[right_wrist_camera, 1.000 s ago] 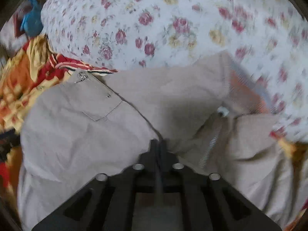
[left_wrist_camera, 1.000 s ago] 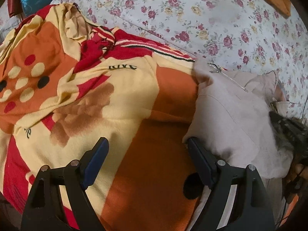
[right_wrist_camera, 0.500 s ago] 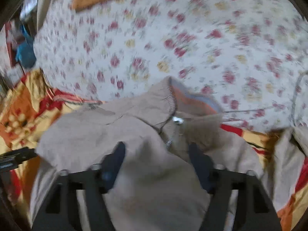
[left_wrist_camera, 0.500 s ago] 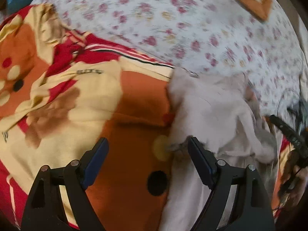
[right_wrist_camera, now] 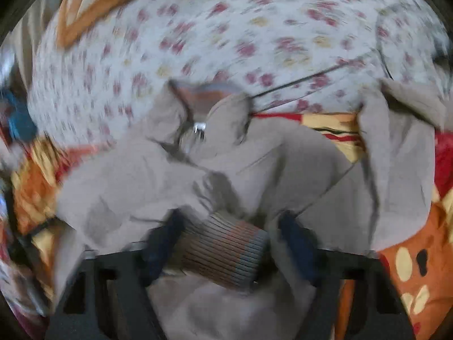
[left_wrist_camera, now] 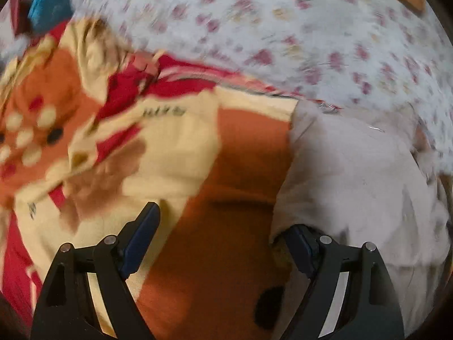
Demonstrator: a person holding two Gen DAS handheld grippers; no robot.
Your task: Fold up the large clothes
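Observation:
A beige zip jacket (left_wrist_camera: 354, 175) lies crumpled on an orange, yellow and red blanket (left_wrist_camera: 235, 155). My left gripper (left_wrist_camera: 220, 221) stands wide open over the orange part of the blanket, and its right finger (left_wrist_camera: 297, 243) sits at the jacket's lower left edge. In the right wrist view the jacket (right_wrist_camera: 136, 187) fills the middle, with its zip pull (right_wrist_camera: 199, 127) near the collar and one sleeve (right_wrist_camera: 402, 155) flung out to the right. My right gripper (right_wrist_camera: 230, 221) is closing. A ribbed cuff (right_wrist_camera: 226, 252) lies between its fingers, and I see no firm pinch on it.
A white sheet with red flowers (left_wrist_camera: 283, 28) covers the bed beyond the blanket. A blue bundle (left_wrist_camera: 49, 2) lies at the far left. An orange patterned cloth (right_wrist_camera: 113, 0) sits at the top of the bed. A thin black cable (right_wrist_camera: 297, 82) crosses the sheet.
My right gripper, earlier shut on jacket fabric, let go and swung across the jacket; the ribbed cuff now lies between its fingers. The left gripper stayed open at the jacket's edge.

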